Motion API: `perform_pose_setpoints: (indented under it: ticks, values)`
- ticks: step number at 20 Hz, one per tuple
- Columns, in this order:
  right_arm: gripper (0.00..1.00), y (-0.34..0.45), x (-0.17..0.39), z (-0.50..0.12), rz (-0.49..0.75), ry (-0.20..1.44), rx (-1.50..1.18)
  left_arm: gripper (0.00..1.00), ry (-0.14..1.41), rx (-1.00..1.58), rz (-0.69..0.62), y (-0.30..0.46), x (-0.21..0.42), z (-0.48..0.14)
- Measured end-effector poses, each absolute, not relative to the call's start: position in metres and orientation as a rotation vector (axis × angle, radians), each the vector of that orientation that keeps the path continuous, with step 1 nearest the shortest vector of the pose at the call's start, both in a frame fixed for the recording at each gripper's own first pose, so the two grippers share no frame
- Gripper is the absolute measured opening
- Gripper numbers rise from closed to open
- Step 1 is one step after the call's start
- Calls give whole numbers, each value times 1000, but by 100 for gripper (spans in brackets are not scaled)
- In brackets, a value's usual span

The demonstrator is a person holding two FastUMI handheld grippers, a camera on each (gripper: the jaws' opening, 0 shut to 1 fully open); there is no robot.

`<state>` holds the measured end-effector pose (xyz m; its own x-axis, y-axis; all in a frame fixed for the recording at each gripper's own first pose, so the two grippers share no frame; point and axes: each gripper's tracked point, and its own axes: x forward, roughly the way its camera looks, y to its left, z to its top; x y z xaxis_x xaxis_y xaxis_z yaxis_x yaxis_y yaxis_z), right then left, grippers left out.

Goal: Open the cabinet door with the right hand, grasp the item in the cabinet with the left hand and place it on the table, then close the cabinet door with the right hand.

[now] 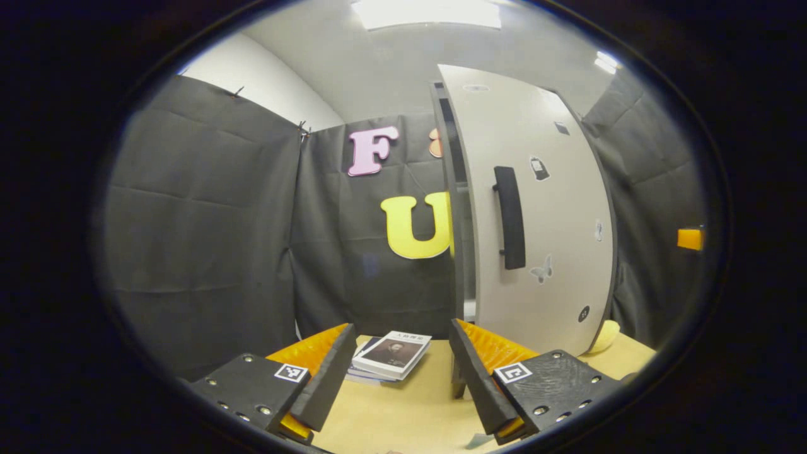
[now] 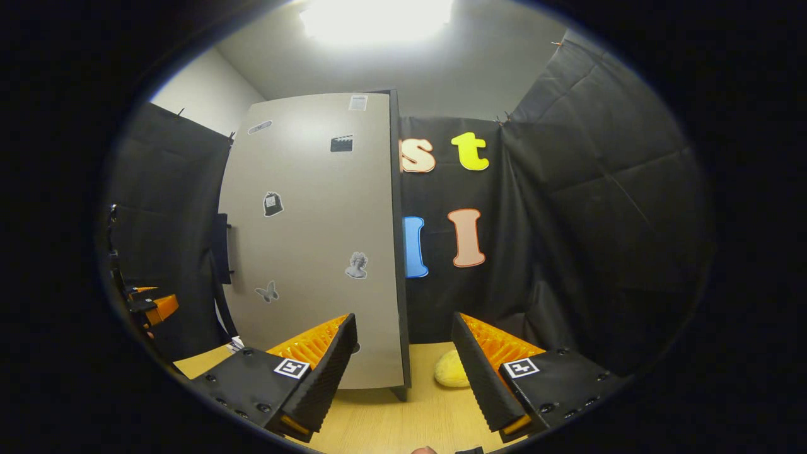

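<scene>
The pale cabinet door (image 1: pixel 555 208) carries a black vertical handle (image 1: pixel 509 217). A narrow gap shows along its handle-side edge, with a bit of shelf inside. A stack of books (image 1: pixel 391 356) lies on the wooden table (image 1: pixel 410 416) left of the cabinet, just beyond my left gripper (image 1: pixel 403 378), which is open and empty. In the right gripper view the same door (image 2: pixel 315 239) fills the left half, its handle (image 2: pixel 220 249) at the far edge. My right gripper (image 2: pixel 403 372) is open, empty, and low before the door's hinge side. The left gripper (image 2: pixel 148 302) shows far left.
A soft yellow object (image 2: pixel 451 372) lies on the table (image 2: pixel 378 422) to the right of the cabinet's foot, also seen as a yellow object (image 1: pixel 605 337) past the door. Black cloth walls close in the booth on all sides.
</scene>
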<state>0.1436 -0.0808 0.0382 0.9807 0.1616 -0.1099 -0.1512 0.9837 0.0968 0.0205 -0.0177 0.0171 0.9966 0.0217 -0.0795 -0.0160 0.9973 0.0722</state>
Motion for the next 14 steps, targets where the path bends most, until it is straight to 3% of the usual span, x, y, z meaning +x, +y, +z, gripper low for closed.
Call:
perform_pose_setpoints:
  ticks: [14]
  values:
    - [95,-82,141,41,166,104,96,89,69,77,27,-20,12,21]
